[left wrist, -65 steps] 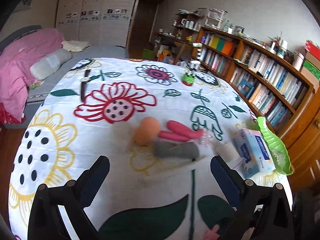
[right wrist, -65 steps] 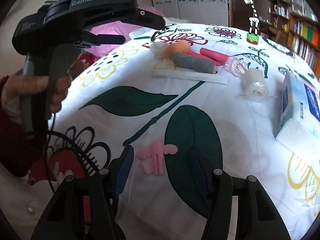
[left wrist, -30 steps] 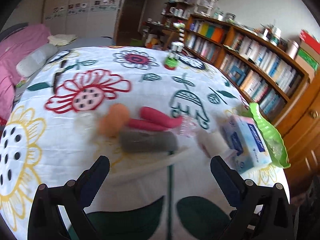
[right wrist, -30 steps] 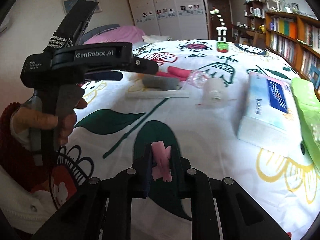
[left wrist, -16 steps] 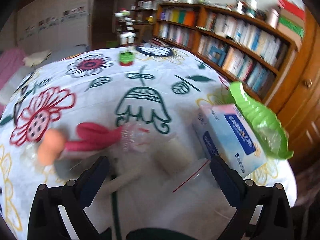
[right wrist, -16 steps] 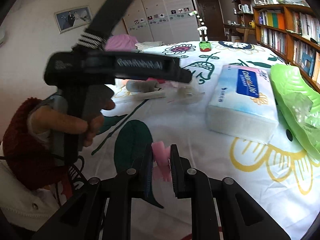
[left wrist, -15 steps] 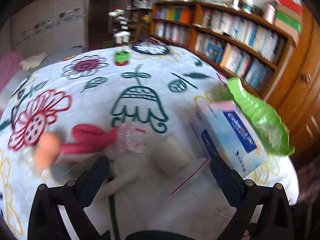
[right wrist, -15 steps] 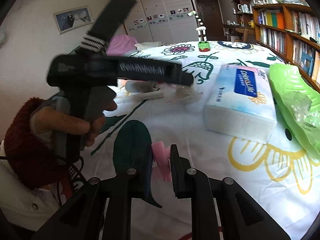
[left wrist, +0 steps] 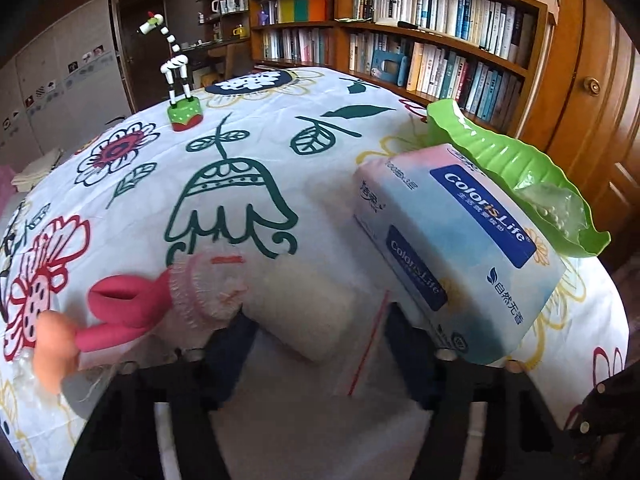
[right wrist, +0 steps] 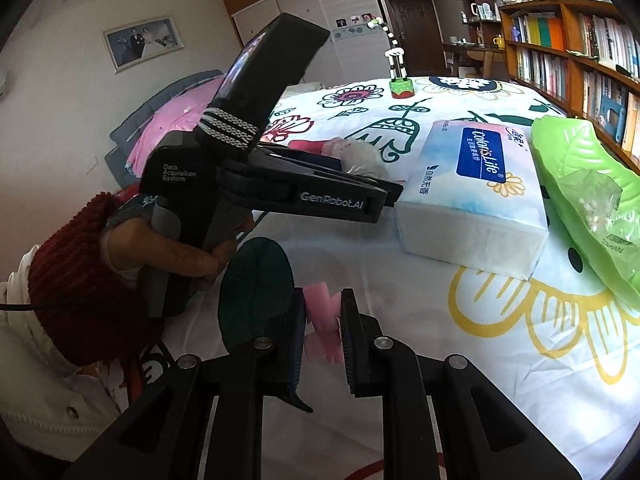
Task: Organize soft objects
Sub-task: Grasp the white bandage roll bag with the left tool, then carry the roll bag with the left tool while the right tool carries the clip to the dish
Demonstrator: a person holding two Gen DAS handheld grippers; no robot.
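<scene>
Right gripper (right wrist: 322,322) closed on pink soft piece (right wrist: 323,312), held above floral table (right wrist: 460,320). Left gripper (left wrist: 320,332) spread wide, nothing between fingers, straddling white soft roll (left wrist: 304,304) in clear bag with red strip. Left of roll: frilly pink item (left wrist: 204,292), red soft pieces (left wrist: 120,304), orange ball (left wrist: 54,348). Right: tissue pack (left wrist: 460,248), green leaf tray (left wrist: 500,156) beyond. Far: giraffe toy (left wrist: 178,80).

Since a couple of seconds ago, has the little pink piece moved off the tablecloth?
Yes. The pink piece is pinched in the right gripper, lifted off the dark green leaf print and carried toward the tissue pack.
</scene>
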